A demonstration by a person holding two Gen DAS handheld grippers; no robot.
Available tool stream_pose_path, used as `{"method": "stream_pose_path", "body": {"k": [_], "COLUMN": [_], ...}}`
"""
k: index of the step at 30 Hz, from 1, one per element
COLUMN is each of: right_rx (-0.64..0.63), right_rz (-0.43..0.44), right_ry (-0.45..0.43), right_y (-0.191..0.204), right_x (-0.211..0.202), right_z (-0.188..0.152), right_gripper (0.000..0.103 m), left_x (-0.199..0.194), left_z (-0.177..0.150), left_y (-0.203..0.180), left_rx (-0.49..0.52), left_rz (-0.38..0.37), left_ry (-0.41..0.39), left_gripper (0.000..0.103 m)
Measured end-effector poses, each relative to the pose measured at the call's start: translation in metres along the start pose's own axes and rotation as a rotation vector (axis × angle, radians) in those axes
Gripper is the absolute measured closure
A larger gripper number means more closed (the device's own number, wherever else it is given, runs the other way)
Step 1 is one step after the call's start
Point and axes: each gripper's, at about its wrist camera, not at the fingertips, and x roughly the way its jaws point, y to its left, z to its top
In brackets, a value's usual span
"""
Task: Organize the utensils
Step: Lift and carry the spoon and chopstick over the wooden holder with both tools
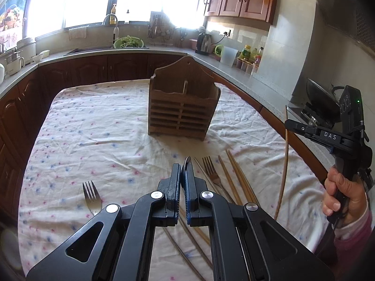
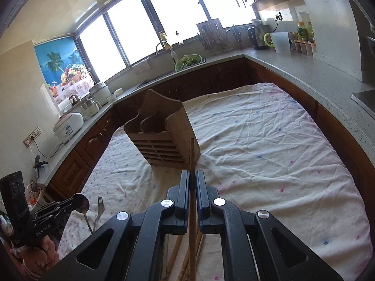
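Two slatted compartments in the upright wooden utensil holder (image 1: 182,107).

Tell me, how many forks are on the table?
2. One fork lies on the cloth left of the left gripper. The other fork lies just right of it, beside the loose chopsticks. More may hide under the grippers.

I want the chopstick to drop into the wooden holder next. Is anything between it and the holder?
Nothing visible is. The right gripper holds the chopstick upright above the cloth, and the stretch of cloth to the wooden holder is bare. The forks and other chopsticks lie nearer the person.
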Motion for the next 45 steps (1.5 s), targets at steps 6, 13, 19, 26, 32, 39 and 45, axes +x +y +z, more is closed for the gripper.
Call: {"method": "stream_pose_path", "body": {"k": [6,13,19,26,32,39,45], "right_rx": [-0.008,-0.015,-0.026,-0.022,-0.029,-0.049,-0.021], "right_rz": [0.027,0.056,0.068,0.086,0.077,0.05,0.041], "right_ry": [-0.059,-0.115,-0.175,-0.275,-0.366,-0.379,-0.343], "right_y": [0.011,0.022,0.032,0.042,0.049,0.049,0.035], "right_x": [-0.008,-0.007,-0.004,0.0,0.009,0.048,0.089], "right_z": [0.017,0.037,0.061,0.105,0.142,0.157,0.137], "right_gripper": [0.098,0.098,0.098,0.098,0.098,0.098,0.098], "left_x": [-0.018,-0.022,-0.022,-0.014,0.007,0.063,0.112], "left_z": [0.018,0.04,0.069,0.123,0.168,0.191,0.176], "left_y": [0.011,0.026,0.033,0.042,0.045,0.044,0.041], "left_rx": [-0.026,-0.061,-0.073,-0.084,-0.086,-0.069,-0.049], "left_rz": [0.029,0.076,0.142,0.209,0.278,0.362,0.409], "left_ry": [-0.079,-0.144,-0.221,-0.328,-0.415,-0.414,-0.353], "left_gripper": [0.1,0.1,0.1,0.1,0.1,0.1,0.1]}}
